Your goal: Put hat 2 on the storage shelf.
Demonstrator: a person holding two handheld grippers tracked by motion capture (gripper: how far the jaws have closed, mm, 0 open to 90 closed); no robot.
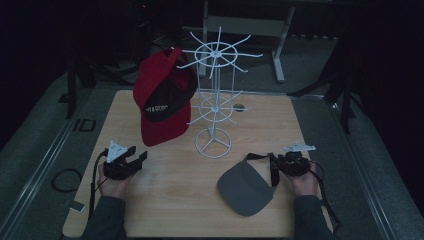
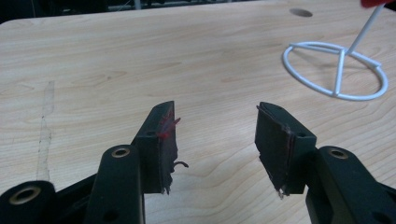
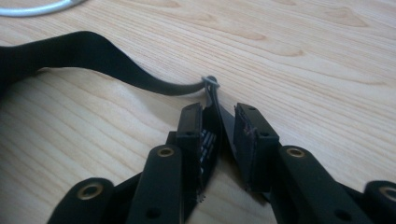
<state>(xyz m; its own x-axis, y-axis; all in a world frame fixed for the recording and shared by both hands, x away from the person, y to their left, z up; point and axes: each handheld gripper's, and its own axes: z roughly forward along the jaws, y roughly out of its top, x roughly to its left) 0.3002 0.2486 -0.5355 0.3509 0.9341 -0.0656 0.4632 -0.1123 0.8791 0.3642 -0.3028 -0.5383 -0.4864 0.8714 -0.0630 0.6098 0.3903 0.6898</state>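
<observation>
A grey visor lies flat on the wooden table, right of the middle. Its black strap curves across the wood to a small metal ring. My right gripper is shut on the strap just behind that ring, at the visor's right end. A red cap hangs on the left side of a white wire rack. My left gripper rests low over the table at the left, below the cap. Its jaws stand open with nothing between them.
The rack's round base stands at mid-table, between the two grippers. A cable hole sits behind it. A black cable loop lies off the table's left edge. Dark stands and a grey frame rise beyond the far edge.
</observation>
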